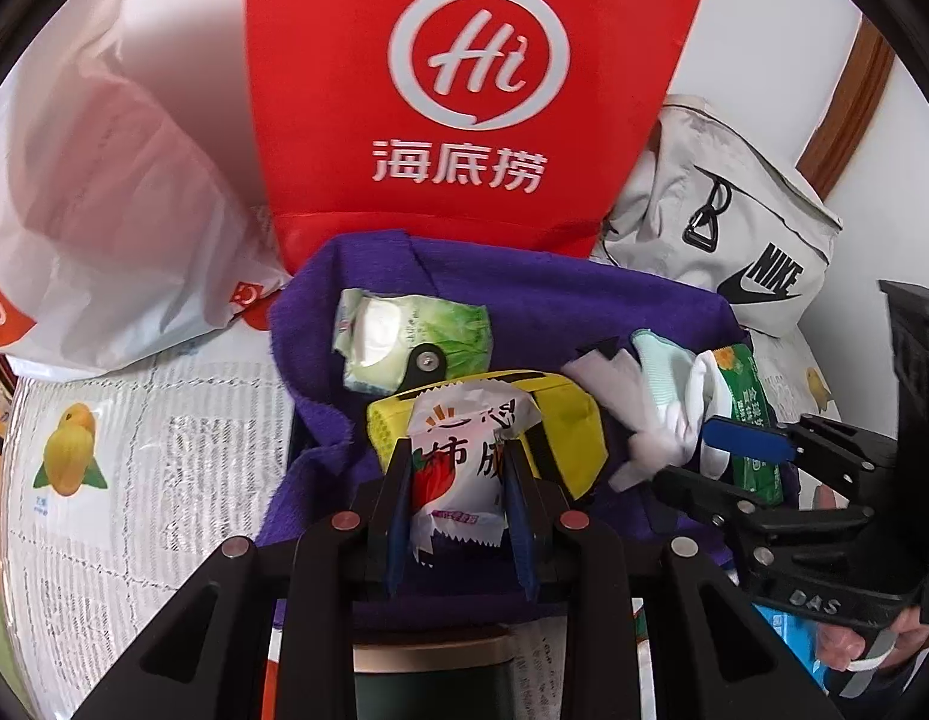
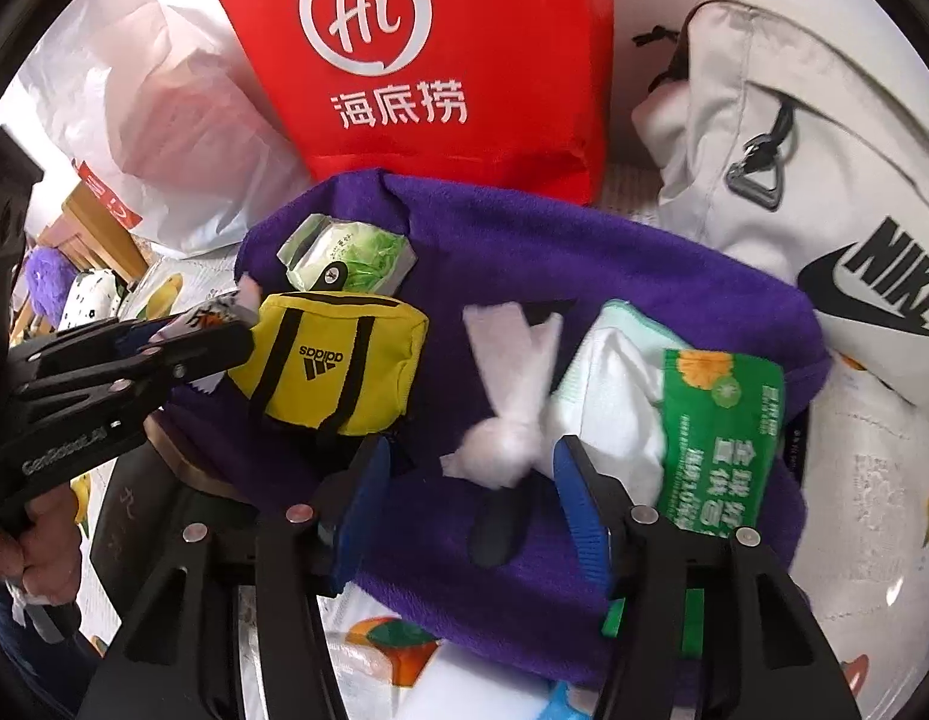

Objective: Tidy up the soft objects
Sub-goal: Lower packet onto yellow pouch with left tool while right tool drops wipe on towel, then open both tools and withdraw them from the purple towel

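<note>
The left hand-held gripper [image 1: 458,474] pinches a white snack packet [image 1: 458,456] between its blue pads, just above the yellow pouch [image 2: 338,372]. The right hand-held gripper [image 2: 470,474] stands spread, a knotted white tissue [image 2: 506,414] lying loose between its fingers on the purple towel [image 2: 524,252]. A green sachet [image 2: 716,438] lies beside it, on white cloth. A red bag [image 2: 440,60] stands behind the towel.

A purple towel [image 2: 524,252] carries a yellow black-striped pouch [image 2: 338,372], beside a red white-lettered bag [image 2: 440,60].
</note>
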Available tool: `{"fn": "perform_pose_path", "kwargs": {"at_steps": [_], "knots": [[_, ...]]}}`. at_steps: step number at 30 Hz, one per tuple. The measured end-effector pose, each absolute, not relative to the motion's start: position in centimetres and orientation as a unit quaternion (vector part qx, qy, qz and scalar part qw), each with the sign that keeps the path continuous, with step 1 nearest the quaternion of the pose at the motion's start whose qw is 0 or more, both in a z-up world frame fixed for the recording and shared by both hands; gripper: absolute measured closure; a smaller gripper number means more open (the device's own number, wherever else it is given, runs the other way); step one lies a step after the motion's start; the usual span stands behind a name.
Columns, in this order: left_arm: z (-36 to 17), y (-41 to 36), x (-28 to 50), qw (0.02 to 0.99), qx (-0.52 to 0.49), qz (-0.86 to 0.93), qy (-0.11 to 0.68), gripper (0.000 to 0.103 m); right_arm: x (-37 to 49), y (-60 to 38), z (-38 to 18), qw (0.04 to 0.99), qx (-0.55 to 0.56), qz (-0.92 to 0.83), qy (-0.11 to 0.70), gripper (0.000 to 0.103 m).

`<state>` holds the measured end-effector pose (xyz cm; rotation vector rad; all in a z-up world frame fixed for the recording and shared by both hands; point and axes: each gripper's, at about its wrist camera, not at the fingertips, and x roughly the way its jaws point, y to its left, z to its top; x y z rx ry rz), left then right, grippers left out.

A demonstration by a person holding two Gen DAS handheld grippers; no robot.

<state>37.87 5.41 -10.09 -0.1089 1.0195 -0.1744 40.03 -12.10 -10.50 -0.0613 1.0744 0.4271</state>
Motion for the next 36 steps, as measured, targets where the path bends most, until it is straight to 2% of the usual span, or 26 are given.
{"fn": "perform_pose_path", "kwargs": {"at_steps": [10, 19, 21, 23, 26, 36], "knots": [[-11.3, 2.6, 39.8, 0.856, -0.041, -0.102, 0.505, 0.075, 36.5, -16.2, -6.9, 0.864, 0.000, 0.187, 0.467, 0.046], [-13.2, 1.7, 41.1, 0.848, -0.024, -0.085, 0.522, 0.070, 33.7, -19.4, -6.5, 0.871, 0.008, 0.173, 0.459, 0.046], [-13.3, 1.5, 41.0, 0.847, -0.021, -0.087, 0.523, 0.058, 33.4, -19.6, -6.6, 0.871, 0.007, 0.172, 0.460, 0.046], [-13.1, 1.4, 40.8, 0.847, -0.023, -0.090, 0.523, 0.053, 33.1, -19.7, -6.8, 0.871, 0.009, 0.172, 0.461, 0.046], [-12.4, 1.1, 40.2, 0.850, -0.015, -0.084, 0.520, 0.040, 32.4, -20.0, -7.0, 0.868, 0.016, 0.175, 0.465, 0.046], [-9.6, 1.1, 36.9, 0.861, 0.017, -0.060, 0.504, 0.037, 29.0, -21.4, -6.4, 0.870, 0.025, 0.163, 0.464, 0.046]]}}
